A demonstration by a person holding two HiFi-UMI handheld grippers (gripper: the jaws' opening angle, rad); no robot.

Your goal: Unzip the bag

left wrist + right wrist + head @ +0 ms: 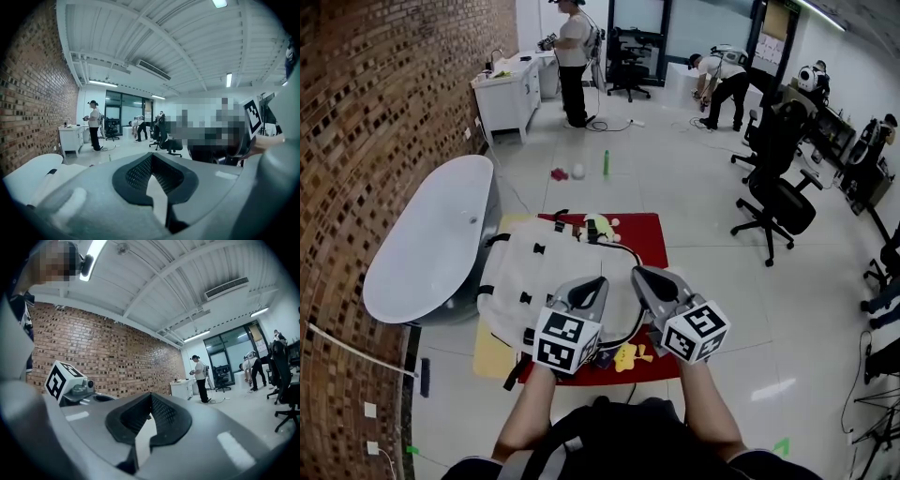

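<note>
left gripper, right gripper: fingers clenched, empty; bag below, apart.

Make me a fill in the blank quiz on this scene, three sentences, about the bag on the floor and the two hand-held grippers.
1. Right of the white bag, the mat on the floor is ___.
2. The left hand-held gripper and the right hand-held gripper are raised above the bag, both with jaws ___ and nothing between them.
3. Between the bag and the brick wall stands a white ___.

Missing words: red; shut; bathtub.
</note>
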